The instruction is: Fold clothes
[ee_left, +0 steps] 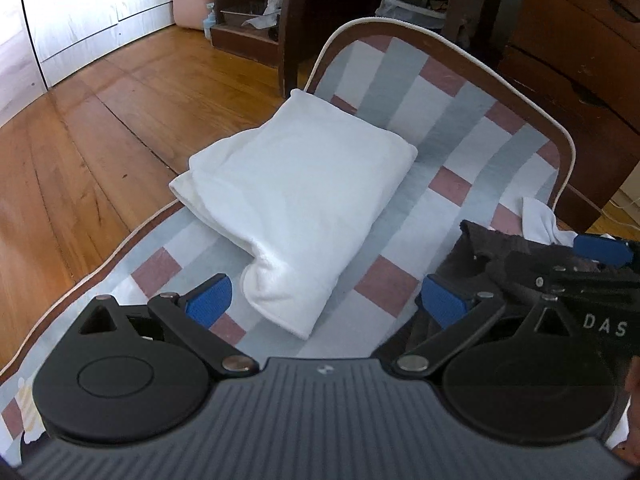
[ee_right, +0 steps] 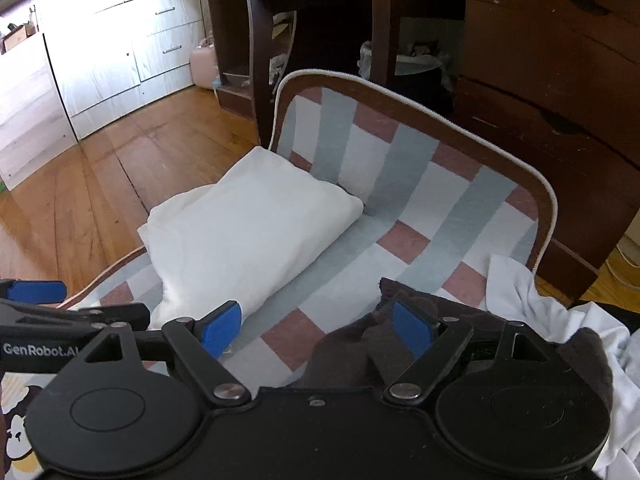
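Both of my grippers sit low over the checked mat [ee_left: 472, 128], side by side. My left gripper [ee_left: 326, 302] has its jaws spread wide with nothing between the blue pads [ee_left: 210, 300]; the near corner of the folded white garment [ee_left: 296, 208] lies on the mat just ahead of the gap, not touching either pad. That folded piece sits on the mat's left side, its far-left edge hanging over onto the wood floor [ee_left: 80, 152]. My right gripper [ee_right: 318, 330] is also released, jaws wide. Its left pad sits just beside the folded garment's near corner, its right pad over a dark brown garment [ee_right: 348, 352] bunched on the mat's right side; can't tell if the pad touches the cloth. A crumpled white garment [ee_right: 516, 284] lies just right of the dark one, at the mat's edge. White drawers [ee_right: 152, 36] and dark wood furniture [ee_right: 560, 80] stand beyond the mat.
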The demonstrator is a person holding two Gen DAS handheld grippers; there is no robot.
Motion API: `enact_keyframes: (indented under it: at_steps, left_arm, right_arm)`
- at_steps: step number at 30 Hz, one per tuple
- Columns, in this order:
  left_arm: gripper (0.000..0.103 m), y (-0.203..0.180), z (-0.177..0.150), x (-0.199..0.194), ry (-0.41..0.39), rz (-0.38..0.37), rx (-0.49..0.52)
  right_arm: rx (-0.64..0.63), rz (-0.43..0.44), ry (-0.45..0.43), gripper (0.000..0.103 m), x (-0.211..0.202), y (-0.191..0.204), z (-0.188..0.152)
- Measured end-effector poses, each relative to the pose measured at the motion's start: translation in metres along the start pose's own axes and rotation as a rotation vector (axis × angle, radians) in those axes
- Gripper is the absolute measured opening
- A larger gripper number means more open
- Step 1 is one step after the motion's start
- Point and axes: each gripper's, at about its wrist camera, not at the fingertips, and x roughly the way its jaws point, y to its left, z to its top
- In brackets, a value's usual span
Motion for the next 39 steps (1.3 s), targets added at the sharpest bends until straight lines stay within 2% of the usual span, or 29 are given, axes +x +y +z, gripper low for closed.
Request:
enact_keyframes:
  at_steps: [7,16,23,39]
  left_arm:
    - [0.103,-0.004,-0.007,-0.003,0.028,0.016,0.017]
    - [0.103,-0.011,-0.017,0.003,0.068,0.013,0.026]
    - [0.103,-0.024,-0.019,0.008,0.072,0.050,0.084]
    - [0.103,-0.025,-0.022,0.011,0.084,0.047,0.059]
  right_arm:
    - [-0.005,-0.008,0.022,0.087,-0.007,-0.006,-0.008]
    - [-0.009,0.029,0.013,0.087,-0.012,-0.007,-0.018]
    - [0.009,0.044,0.010,0.087,-0.009,-0.012,-0.019]
    - [0.027,0.062,0.017,0.087,-0.004,-0.016,-0.027]
